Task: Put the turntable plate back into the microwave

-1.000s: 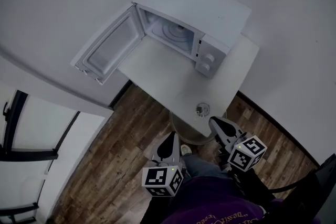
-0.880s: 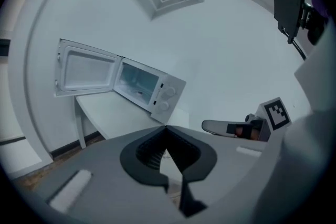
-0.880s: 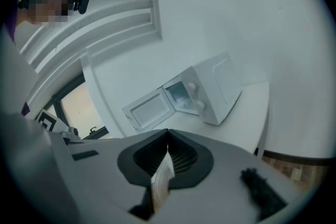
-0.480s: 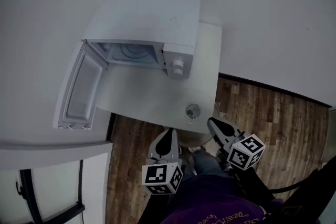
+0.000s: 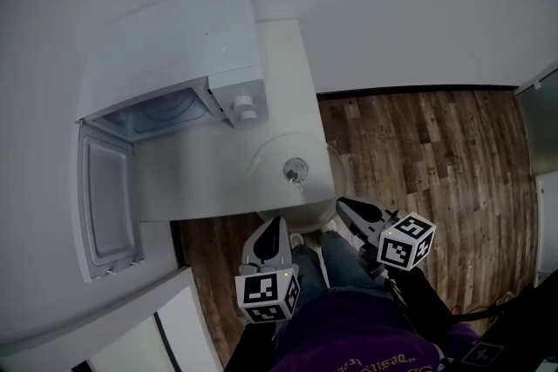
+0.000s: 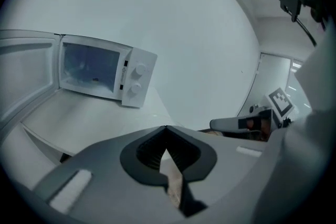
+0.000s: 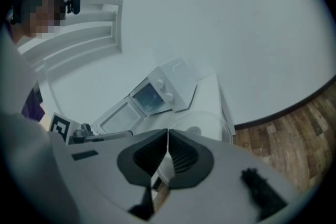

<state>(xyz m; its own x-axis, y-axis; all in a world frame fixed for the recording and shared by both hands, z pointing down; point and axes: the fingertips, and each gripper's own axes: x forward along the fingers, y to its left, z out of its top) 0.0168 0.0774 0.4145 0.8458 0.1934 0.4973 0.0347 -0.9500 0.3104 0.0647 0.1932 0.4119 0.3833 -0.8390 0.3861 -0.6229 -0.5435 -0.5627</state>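
Note:
The round clear glass turntable plate (image 5: 272, 159) lies flat on the near right corner of the white table (image 5: 179, 179), its rim past the table's edge, with a small hub (image 5: 295, 171) at its middle. The white microwave (image 5: 174, 48) stands at the table's far left with its door (image 5: 105, 196) swung wide open. My left gripper (image 5: 275, 222) and right gripper (image 5: 340, 203) hang just short of the plate, both shut and empty. The right gripper view shows the plate (image 7: 210, 122) just beyond the shut jaws. The left gripper view looks at the microwave (image 6: 131, 78).
Dark wooden floor (image 5: 418, 161) lies right of the table and below my grippers. A white wall (image 5: 392, 4) runs behind the table. The open door juts out past the table's left front. A white cabinet edge (image 5: 131, 327) sits at the lower left. The person's legs are under the grippers.
The head view has swung round, so the microwave now sits upper left and the whole plate shows. Both grippers stay shut, close in front of the plate, slightly lower.

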